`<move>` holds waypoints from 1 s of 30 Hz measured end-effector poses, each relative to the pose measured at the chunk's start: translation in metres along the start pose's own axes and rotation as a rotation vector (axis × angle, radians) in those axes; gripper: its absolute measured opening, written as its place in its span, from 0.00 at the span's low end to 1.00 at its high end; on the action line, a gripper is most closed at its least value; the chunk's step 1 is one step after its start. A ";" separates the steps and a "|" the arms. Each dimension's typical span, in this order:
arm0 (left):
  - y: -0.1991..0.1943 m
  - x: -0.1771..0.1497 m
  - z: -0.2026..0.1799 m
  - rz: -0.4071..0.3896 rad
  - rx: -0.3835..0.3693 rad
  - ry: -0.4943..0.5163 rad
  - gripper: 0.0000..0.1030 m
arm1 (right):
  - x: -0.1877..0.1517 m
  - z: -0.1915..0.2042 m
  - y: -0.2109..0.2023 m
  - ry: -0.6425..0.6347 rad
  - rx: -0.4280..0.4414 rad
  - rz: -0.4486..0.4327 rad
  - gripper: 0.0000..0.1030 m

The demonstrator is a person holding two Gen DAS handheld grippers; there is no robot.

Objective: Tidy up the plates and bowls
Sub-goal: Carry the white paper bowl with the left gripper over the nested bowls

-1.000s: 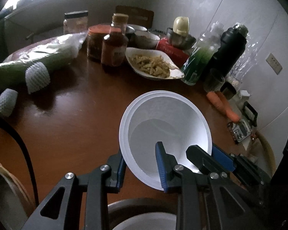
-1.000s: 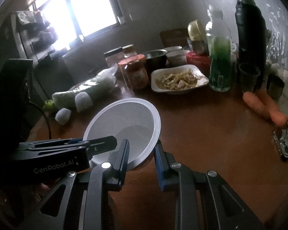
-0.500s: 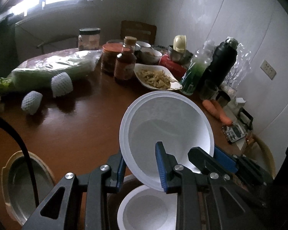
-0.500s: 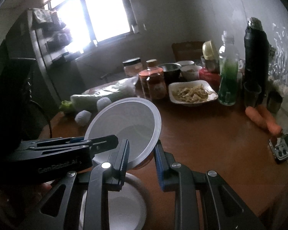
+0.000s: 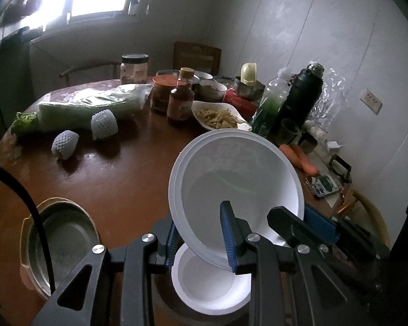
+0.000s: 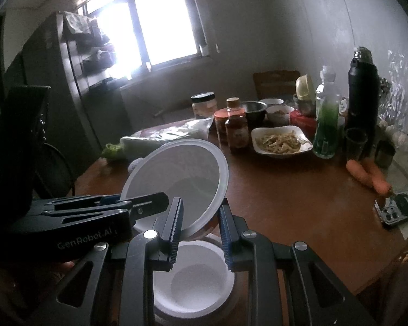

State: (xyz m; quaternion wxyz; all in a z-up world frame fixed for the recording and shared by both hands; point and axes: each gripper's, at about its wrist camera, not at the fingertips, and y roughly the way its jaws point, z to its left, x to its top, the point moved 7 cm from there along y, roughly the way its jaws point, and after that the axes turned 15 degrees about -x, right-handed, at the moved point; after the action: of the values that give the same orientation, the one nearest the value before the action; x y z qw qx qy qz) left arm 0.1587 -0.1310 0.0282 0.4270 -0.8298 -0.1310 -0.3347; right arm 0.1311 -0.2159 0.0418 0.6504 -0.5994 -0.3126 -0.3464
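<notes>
You have both grippers clenched on the rim of the large white foam bowl (image 5: 235, 179): the left gripper (image 5: 200, 237) at its 6 o'clock edge, the right gripper (image 6: 200, 224) at its 5 o'clock edge. Since a second ago you have lifted the tilted bowl off the brown wooden worktop (image 5: 117, 179), uncovering a smaller white foam bowl (image 5: 210, 282) directly beneath it. The grey metal pan (image 5: 61, 241) at 8 o'clock has also come fully into the left view.

raised bowl (image 5: 239, 174) – above second bowl (image 5: 209, 285) | jars (image 5: 176, 95) – behind, on table (image 5: 117, 179)
</notes>
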 end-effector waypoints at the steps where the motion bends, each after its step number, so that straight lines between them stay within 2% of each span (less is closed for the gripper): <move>1: -0.003 -0.001 -0.001 -0.003 -0.001 0.002 0.28 | 0.000 0.000 -0.002 0.002 0.001 0.000 0.27; 20: -0.012 -0.030 -0.007 0.022 0.005 -0.017 0.28 | -0.024 0.004 -0.025 -0.027 0.016 0.027 0.27; 30: 0.000 -0.055 0.001 0.075 0.026 -0.035 0.28 | -0.048 0.006 -0.020 -0.059 0.021 0.081 0.27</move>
State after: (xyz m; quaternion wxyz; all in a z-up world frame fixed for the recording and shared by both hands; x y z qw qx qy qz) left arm 0.1182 -0.1264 -0.0085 0.4476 -0.8343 -0.1115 -0.3019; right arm 0.0879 -0.2073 0.0143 0.6607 -0.6145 -0.3108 -0.2988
